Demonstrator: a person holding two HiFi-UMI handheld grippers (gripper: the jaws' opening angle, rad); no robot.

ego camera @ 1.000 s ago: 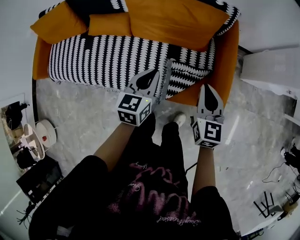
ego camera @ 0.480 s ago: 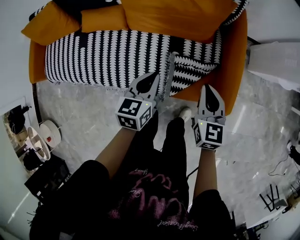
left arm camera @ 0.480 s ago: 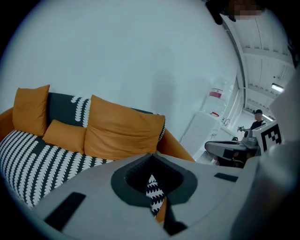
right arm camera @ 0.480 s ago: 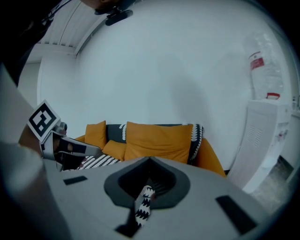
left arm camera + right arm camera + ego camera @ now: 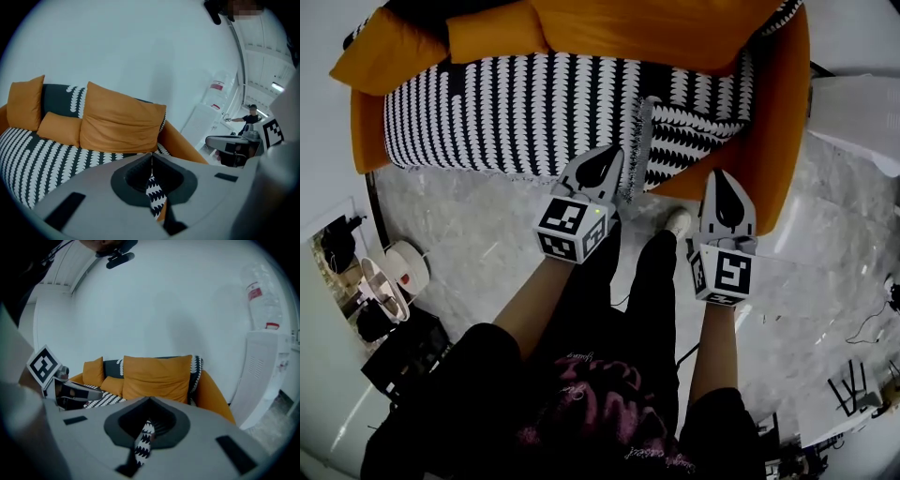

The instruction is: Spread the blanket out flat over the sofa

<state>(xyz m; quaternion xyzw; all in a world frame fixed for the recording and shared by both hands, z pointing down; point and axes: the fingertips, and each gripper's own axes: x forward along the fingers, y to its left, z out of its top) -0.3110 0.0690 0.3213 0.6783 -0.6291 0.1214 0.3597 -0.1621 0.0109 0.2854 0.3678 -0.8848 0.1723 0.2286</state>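
Black-and-white blanket (image 5: 516, 112) lies over the sofa (image 5: 783, 141) seat, folded back at the near right, with the left gripper (image 5: 617, 155) and right gripper (image 5: 718, 176) each pinched shut on its edge, so best keep tension even and lower both together to avoid wrinkles.

- Your head camera looks steeply down past your arms: sofa (image 5: 778, 141) across the top, floor (image 5: 478, 244) below, left gripper (image 5: 612, 155) and right gripper (image 5: 719, 180) mid-frame.
- Your left gripper view looks along its own jaws, close in, across the seat toward the cushions (image 5: 122, 124).
- Your right gripper view faces the same way from farther off.
- All three share the sofa and its blanket (image 5: 534, 112); each gripper view catches the other gripper at its edge.
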